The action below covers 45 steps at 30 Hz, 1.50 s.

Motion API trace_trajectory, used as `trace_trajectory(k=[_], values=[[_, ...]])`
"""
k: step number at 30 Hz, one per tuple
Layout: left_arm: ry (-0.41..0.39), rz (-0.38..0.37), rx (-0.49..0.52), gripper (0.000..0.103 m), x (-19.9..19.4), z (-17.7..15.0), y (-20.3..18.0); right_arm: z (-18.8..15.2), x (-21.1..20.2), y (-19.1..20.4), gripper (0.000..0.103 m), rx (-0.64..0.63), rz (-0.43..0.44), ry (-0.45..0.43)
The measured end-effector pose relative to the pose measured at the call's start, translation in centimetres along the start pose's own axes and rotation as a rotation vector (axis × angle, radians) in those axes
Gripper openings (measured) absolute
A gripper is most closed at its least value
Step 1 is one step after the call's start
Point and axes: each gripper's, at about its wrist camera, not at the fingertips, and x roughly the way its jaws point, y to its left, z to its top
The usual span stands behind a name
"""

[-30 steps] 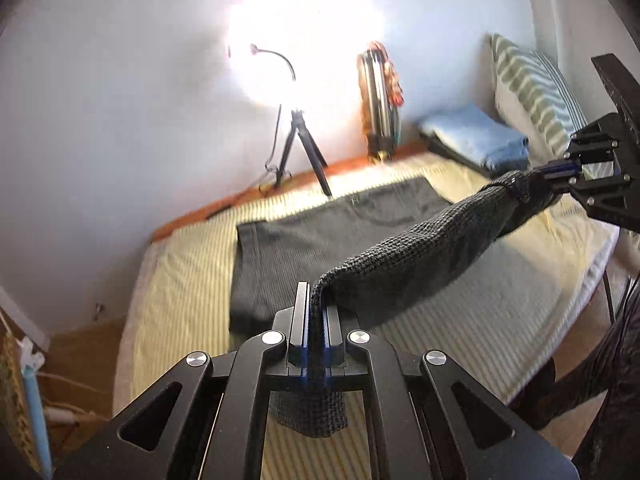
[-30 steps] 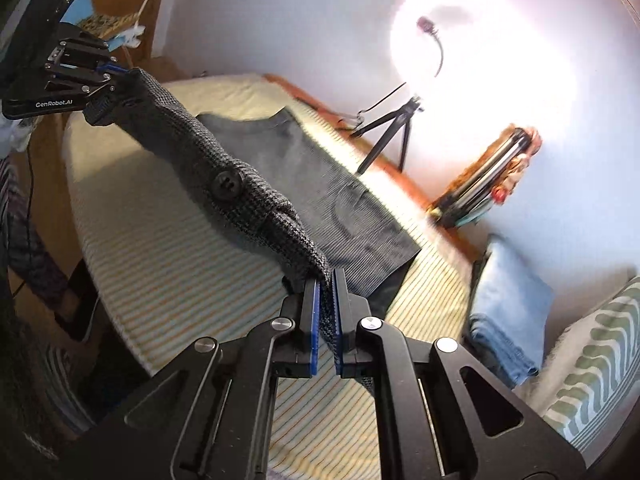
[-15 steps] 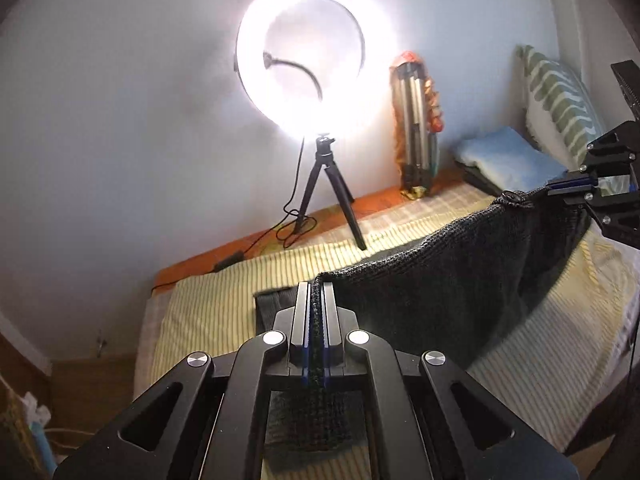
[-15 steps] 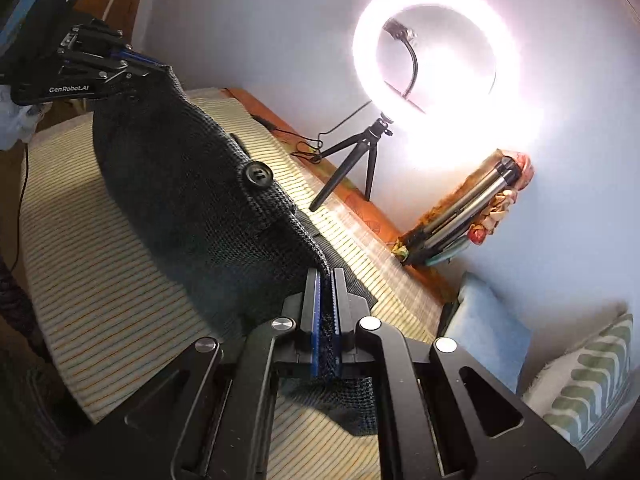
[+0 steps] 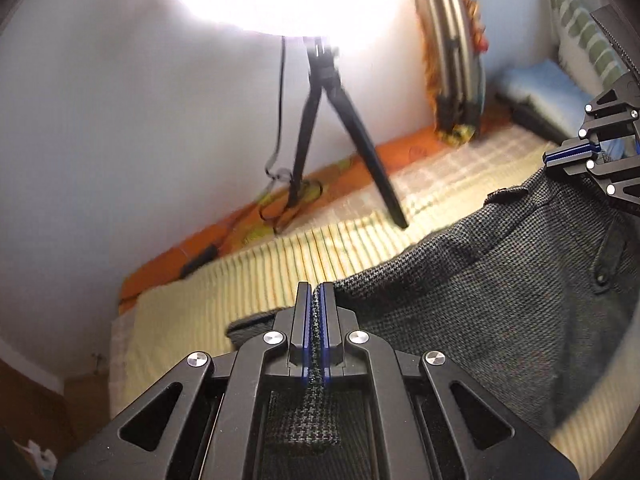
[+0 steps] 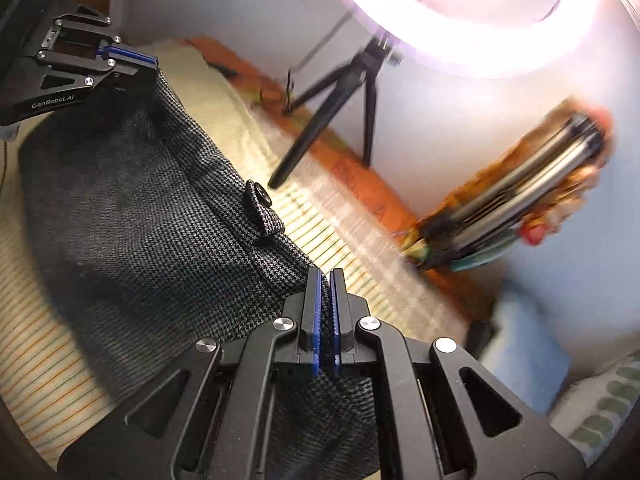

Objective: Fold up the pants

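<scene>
Dark grey houndstooth pants (image 5: 500, 292) hang by their waistband between my two grippers above a yellow striped bed (image 5: 188, 320). My left gripper (image 5: 315, 300) is shut on one end of the waistband. My right gripper (image 6: 327, 284) is shut on the other end; it also shows at the right edge of the left wrist view (image 5: 576, 156). In the right wrist view the pants (image 6: 132, 220) slope down toward the left gripper (image 6: 136, 60), with a waist button (image 6: 262, 194) near the top edge. The lower part of the pants rests on the bed.
A lit ring light on a black tripod (image 5: 320, 120) stands at the bed's far edge against the wall. A bundle of folded stands (image 6: 520, 208) leans there too. Folded blue cloth (image 5: 548, 88) and a striped pillow (image 5: 580, 28) lie to the right.
Both grippers carried the waistband forward and down toward the far edge of the bed. The pants now cover the part that lay flat on the bed; the tripod looks much closer.
</scene>
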Motion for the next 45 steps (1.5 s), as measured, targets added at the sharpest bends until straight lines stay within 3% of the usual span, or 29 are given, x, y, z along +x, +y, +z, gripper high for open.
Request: trace_trajectory(k=[4,8,10,12,13,16,19,23,24,28,35,38,41,43,45], values=[[0.056,-0.009,-0.004,0.003,3.1,-1.0,-0.1,-0.7,3.3,-0.7,0.004,0.043,0.064,0.034],[0.075,-0.022,-0.022,0.003,4.3,-1.3,0.4,-2.7,1.9,-3.1,0.008,0.155,0.066,-0.005],[0.073,-0.039,-0.047,0.005,4.4,-1.2,0.9,-4.5,0.4,-4.9,0.039,0.253,0.059,-0.017],[0.076,-0.054,-0.08,0.007,4.9,-0.8,1.5,-7.0,-1.2,-6.7,0.059,0.379,0.082,-0.036],[0.078,-0.065,-0.103,0.01,5.3,-0.5,1.9,-8.0,-1.5,-7.4,0.061,0.433,0.099,-0.035],[0.074,-0.113,-0.219,0.028,4.7,0.1,4.2,-10.6,-1.5,-8.5,0.061,0.56,0.217,-0.007],[0.038,-0.157,-0.291,0.031,2.8,0.3,6.4,-11.4,-0.6,-7.9,0.061,0.59,0.266,0.025],[0.034,-0.195,-0.394,0.047,-0.4,-1.8,10.8,-10.6,0.8,-7.2,0.061,0.607,0.331,0.026],[0.052,-0.227,-0.425,0.047,-0.8,-2.8,11.9,-10.4,1.3,-7.0,0.061,0.611,0.338,0.034],[0.123,-0.214,-0.439,0.048,-0.5,-5.4,13.1,-10.5,2.1,-6.8,0.061,0.637,0.339,0.057],[0.151,-0.195,-0.39,0.047,1.9,-5.5,10.0,-9.8,1.9,-6.3,0.061,0.643,0.325,0.033],[0.171,-0.174,-0.342,0.035,2.5,-5.5,8.4,-9.5,1.8,-6.1,0.061,0.629,0.309,0.035],[0.164,-0.13,-0.313,0.032,2.7,-5.6,7.5,-9.2,1.6,-6.2,0.061,0.634,0.304,0.02],[0.159,-0.112,-0.297,0.029,2.6,-5.7,7.2,-9.1,1.6,-6.4,0.047,0.656,0.331,0.01],[0.145,-0.076,-0.276,0.015,2.4,-5.6,7.0,-9.0,1.7,-6.5,0.044,0.673,0.342,0.014]])
